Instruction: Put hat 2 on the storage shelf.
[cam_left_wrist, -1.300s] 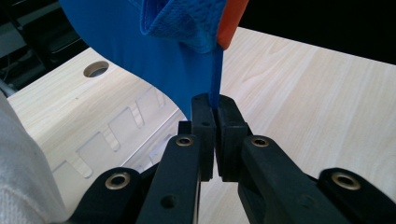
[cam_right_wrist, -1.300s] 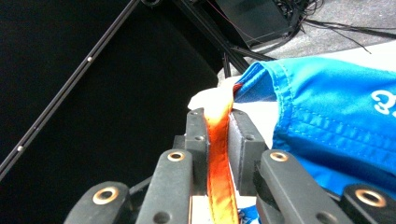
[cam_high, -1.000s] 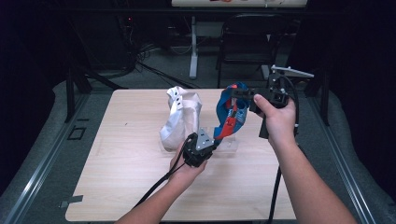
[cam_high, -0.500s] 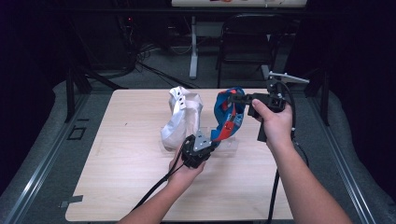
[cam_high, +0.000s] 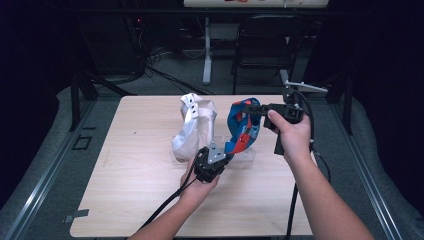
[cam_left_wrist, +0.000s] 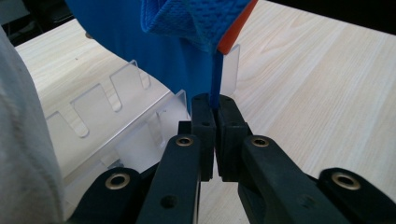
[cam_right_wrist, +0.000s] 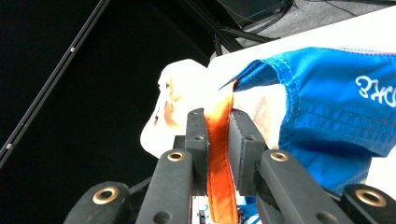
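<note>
The blue cap (cam_high: 243, 127) hangs stretched between both grippers above the middle of the table (cam_high: 125, 175), just right of the white cap (cam_high: 195, 127), over a clear plastic rack (cam_left_wrist: 116, 126). The left gripper (cam_high: 212, 162) pinches a thin blue edge of it, jaws pressed together. The right gripper (cam_high: 255, 111) clamps its orange strap (cam_right_wrist: 219, 154). Since a second ago the right hand (cam_high: 290, 132) has drawn slightly inward and lower, and the cap hangs a little less stretched; the left gripper has hardly shifted.

Both hand-held grippers (cam_high: 227, 159) (cam_high: 250, 111) clamped shut
</note>
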